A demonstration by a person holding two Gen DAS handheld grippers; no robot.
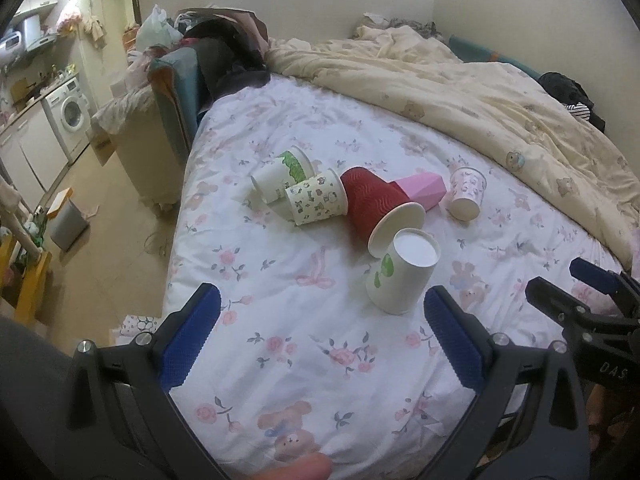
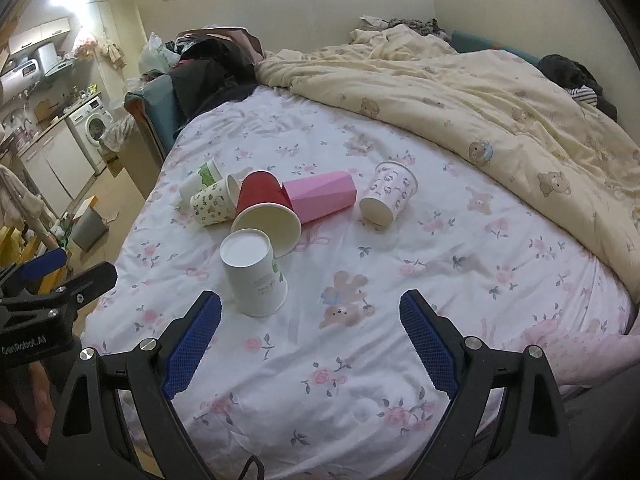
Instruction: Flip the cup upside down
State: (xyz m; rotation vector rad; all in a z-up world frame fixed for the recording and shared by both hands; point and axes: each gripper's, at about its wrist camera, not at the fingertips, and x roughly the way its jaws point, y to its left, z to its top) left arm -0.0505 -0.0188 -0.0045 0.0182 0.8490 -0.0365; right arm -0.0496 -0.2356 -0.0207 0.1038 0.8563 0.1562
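Both hand-held grippers, left (image 1: 320,328) and right (image 2: 310,330), gape empty near the upturned white cup (image 2: 254,276) (its mouth hidden).

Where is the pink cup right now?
The pink cup lies on its side mid-bed, touching the red cup on its left; the small patterned cup lies apart, right.

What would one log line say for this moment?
left gripper: open | right gripper: open | white cup: upside down on bed | held: nothing
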